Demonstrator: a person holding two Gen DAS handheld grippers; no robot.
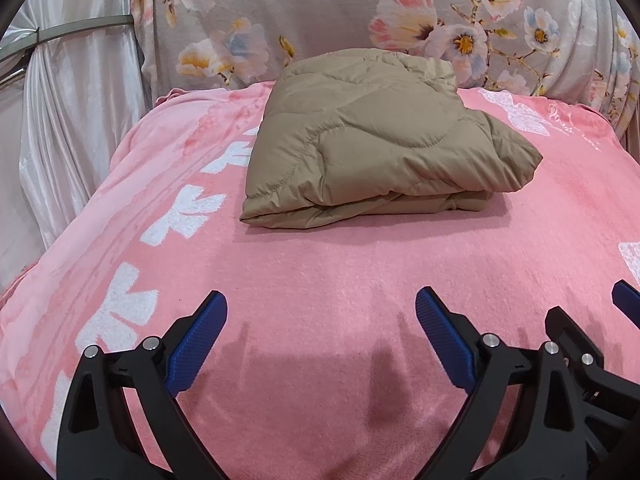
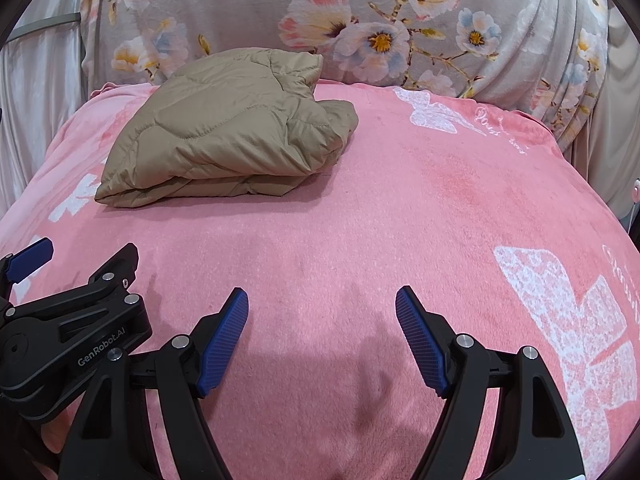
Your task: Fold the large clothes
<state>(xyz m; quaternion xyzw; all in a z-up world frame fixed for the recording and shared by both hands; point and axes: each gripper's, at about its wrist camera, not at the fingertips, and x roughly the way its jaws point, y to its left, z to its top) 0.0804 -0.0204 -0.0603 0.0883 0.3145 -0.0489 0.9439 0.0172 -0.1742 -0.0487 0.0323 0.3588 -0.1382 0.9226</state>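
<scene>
A tan quilted jacket [image 1: 372,140] lies folded into a thick bundle on the pink blanket [image 1: 320,272], towards the far side. It also shows in the right wrist view [image 2: 224,136], at the far left. My left gripper [image 1: 320,308] is open and empty, low over the blanket, well short of the jacket. My right gripper [image 2: 322,304] is open and empty, beside the left one and to its right. The right gripper's fingers [image 1: 626,296] show at the left view's right edge. The left gripper's body [image 2: 72,320] shows at the right view's left edge.
A grey floral cover [image 1: 360,12] rises behind the blanket like a backrest. A shiny white curtain [image 1: 68,120] hangs at the left, with a metal rail [image 1: 80,28] across it. The blanket falls away at the left and right edges.
</scene>
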